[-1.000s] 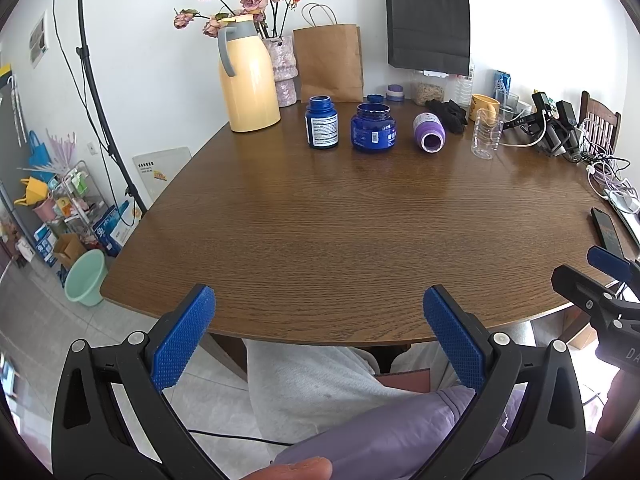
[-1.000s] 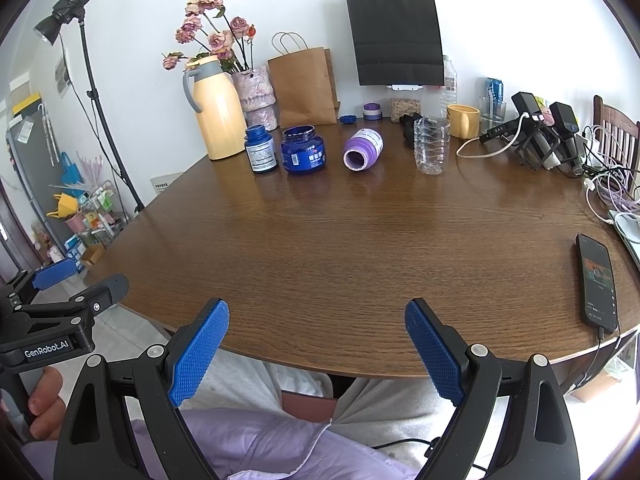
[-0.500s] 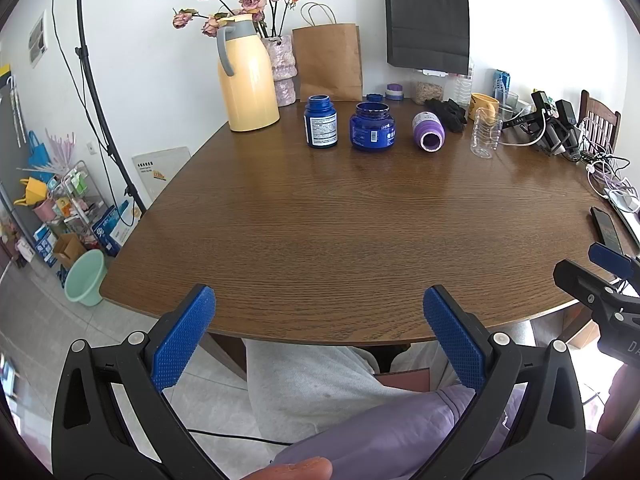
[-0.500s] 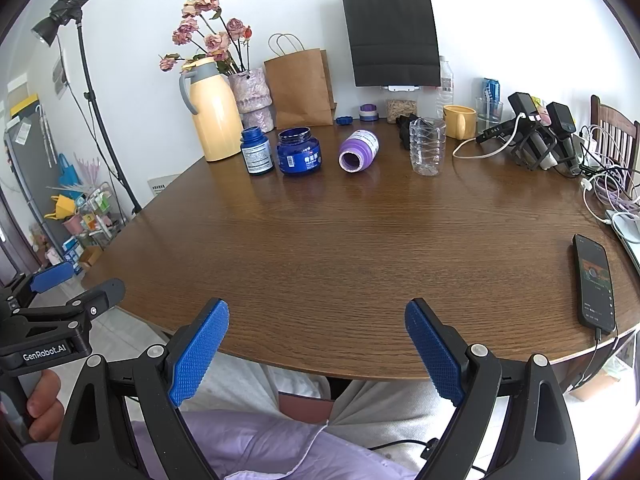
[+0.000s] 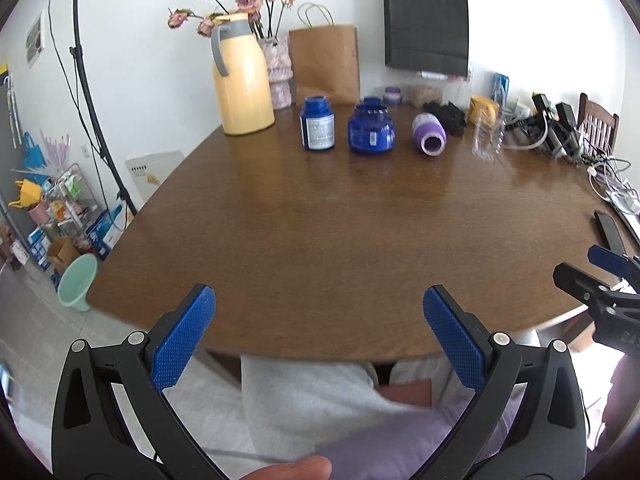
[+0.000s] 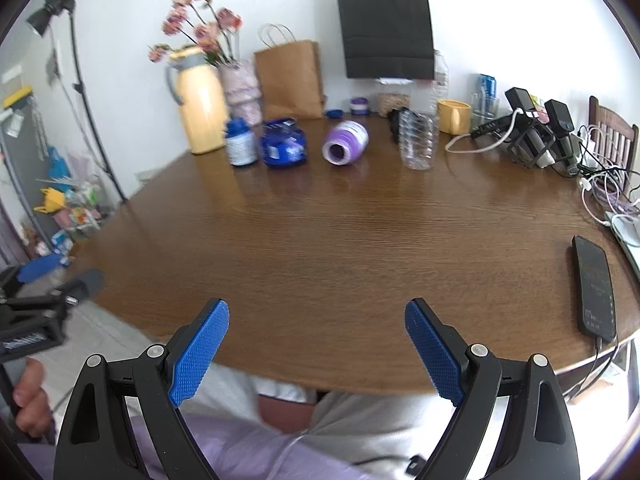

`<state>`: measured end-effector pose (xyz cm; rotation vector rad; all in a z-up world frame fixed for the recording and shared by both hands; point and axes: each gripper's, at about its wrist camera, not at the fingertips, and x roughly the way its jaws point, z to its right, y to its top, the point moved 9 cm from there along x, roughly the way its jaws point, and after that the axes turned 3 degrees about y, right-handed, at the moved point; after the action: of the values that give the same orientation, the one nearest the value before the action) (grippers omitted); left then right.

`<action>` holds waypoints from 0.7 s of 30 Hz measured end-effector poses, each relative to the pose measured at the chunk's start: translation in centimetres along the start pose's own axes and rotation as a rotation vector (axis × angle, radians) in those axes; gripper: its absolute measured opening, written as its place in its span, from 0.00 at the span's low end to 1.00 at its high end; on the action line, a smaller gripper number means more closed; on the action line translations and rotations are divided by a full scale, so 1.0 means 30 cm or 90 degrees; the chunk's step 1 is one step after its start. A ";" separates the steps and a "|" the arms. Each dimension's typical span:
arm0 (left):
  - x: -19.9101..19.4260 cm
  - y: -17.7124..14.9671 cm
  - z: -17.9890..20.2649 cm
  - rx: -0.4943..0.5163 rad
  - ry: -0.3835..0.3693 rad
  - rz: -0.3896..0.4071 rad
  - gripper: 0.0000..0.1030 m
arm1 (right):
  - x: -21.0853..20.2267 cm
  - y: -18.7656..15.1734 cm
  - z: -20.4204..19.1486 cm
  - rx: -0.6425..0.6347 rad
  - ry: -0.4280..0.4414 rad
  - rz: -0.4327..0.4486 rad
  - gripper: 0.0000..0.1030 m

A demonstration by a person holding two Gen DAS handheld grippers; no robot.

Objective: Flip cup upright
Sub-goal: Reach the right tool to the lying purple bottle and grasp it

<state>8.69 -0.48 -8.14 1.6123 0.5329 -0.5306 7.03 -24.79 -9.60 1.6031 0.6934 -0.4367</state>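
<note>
Cup [image 6: 345,142], purple, lies on its side at the far edge of the table [image 6: 340,248], mouth facing near, between blue jar [image 6: 283,148] and clear bottle [image 6: 418,146]. Best approach: reach far, pinch across its body, rotate upright. Right gripper [image 6: 316,354] and left gripper [image 5: 318,340] both spread wide, holding nothing, over the near table edge.

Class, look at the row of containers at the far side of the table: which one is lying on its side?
The purple cup lies on its side, open mouth facing the cameras. The blue bottle, the blue jar and the clear plastic bottle all stand upright.
</note>
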 end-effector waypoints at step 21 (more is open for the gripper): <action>0.421 0.276 0.164 0.025 -0.053 -0.073 1.00 | 0.385 0.312 0.191 0.027 0.013 0.006 1.00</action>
<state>23.57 -5.75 -10.00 1.5964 0.5580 -0.6944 22.44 -28.70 -10.83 1.6521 0.6956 -0.4310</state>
